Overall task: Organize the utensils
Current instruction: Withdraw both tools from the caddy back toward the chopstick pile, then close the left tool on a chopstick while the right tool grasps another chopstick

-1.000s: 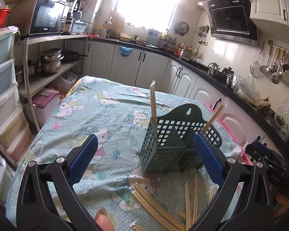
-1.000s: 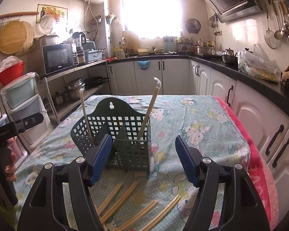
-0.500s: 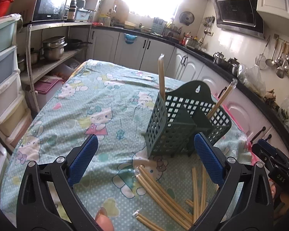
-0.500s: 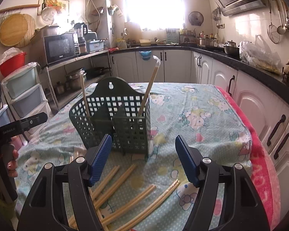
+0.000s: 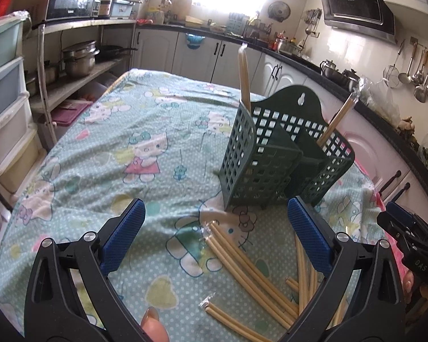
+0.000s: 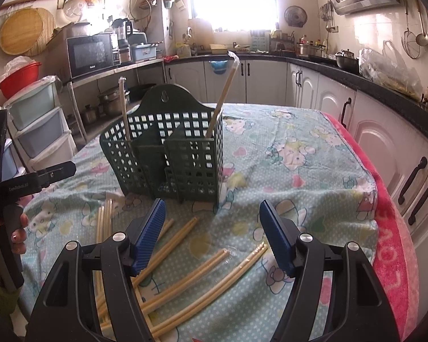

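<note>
Both grippers (image 5: 215, 233) (image 6: 212, 235) agape above chopsticks (image 6: 185, 282)

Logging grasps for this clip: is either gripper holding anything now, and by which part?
Nothing. Left gripper and right gripper are both open and empty above the chopsticks.
</note>
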The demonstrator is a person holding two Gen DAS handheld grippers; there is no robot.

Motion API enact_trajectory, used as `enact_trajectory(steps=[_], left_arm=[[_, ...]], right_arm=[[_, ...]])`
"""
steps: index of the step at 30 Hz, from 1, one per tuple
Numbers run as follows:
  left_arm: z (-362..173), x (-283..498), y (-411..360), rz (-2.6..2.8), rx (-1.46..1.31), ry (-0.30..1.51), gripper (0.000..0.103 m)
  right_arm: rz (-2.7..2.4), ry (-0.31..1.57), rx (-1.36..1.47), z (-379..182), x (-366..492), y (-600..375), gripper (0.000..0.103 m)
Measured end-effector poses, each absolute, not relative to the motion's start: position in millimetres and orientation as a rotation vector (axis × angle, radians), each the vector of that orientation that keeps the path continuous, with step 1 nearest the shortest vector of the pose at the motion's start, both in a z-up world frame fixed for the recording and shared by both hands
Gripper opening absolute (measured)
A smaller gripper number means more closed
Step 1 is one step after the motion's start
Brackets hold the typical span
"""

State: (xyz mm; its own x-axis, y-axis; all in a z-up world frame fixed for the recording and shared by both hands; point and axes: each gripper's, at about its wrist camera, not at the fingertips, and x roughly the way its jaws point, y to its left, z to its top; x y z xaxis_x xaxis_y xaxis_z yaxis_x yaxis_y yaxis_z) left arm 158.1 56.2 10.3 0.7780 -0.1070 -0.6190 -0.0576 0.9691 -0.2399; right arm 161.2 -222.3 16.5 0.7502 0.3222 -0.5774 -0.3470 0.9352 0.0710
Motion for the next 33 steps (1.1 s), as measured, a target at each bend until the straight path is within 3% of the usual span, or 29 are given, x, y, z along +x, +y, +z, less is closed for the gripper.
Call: enact_trajectory(steps=[13, 19, 27, 33], left_arm=[[-20, 155, 48, -0.051, -0.244, 0.770, 0.072], [-31, 154, 47, -0.061, -0.250, 0.814, 0.062], [-45, 163, 50, -0.071, -0.287, 0.877, 0.039], [-57, 179, 62, -0.095, -0.392, 0.929, 0.031]], right_arm=[[0.389, 0.711, -0.050, -8, 160, -225, 0.065], [0.408, 0.752, -0.035, -18, 165, -226, 0.060], [0.424, 0.793, -0.010, -29, 173, -225, 0.052], [0.429, 0.806, -0.011, -31, 178, -224, 0.050]])
